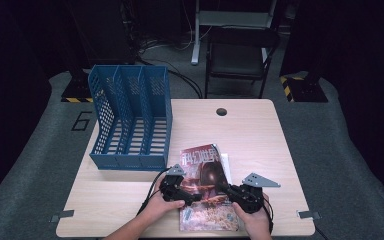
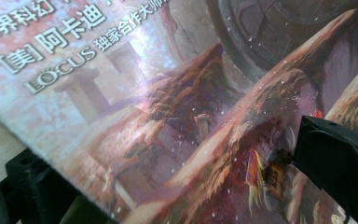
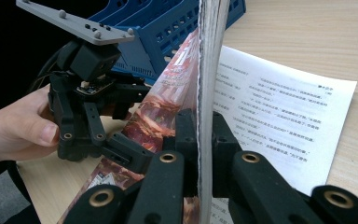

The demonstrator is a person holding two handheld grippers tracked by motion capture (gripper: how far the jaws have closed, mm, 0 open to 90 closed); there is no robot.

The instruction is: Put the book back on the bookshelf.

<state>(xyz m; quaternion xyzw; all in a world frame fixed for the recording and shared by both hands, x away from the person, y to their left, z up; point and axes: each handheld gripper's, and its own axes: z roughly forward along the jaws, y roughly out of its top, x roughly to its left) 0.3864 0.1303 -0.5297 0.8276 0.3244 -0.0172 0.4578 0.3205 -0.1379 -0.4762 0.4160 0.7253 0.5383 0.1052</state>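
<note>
A magazine (image 1: pixel 206 172) with a red and brown illustrated cover lies near the table's front edge, between my two grippers. My right gripper (image 1: pixel 225 190) is shut on its right edge; in the right gripper view the jaws (image 3: pixel 204 126) clamp the page edges (image 3: pixel 209 70) and the cover (image 3: pixel 163 112) slopes down to the left. My left gripper (image 1: pixel 195 196) is at the magazine's left edge. It stands open, one jaw under the cover (image 2: pixel 168 93) and one above it, with neither pad pressing. It also appears as the left gripper (image 3: pixel 135 123) in the right gripper view.
A white printed sheet (image 3: pixel 279 107) lies on the table under the magazine. A blue three-slot file rack (image 1: pixel 130 120) stands at the table's back left. The wooden table (image 1: pixel 260 145) has a cable hole (image 1: pixel 221 111) near its far edge. A black chair (image 1: pixel 237 55) stands beyond it.
</note>
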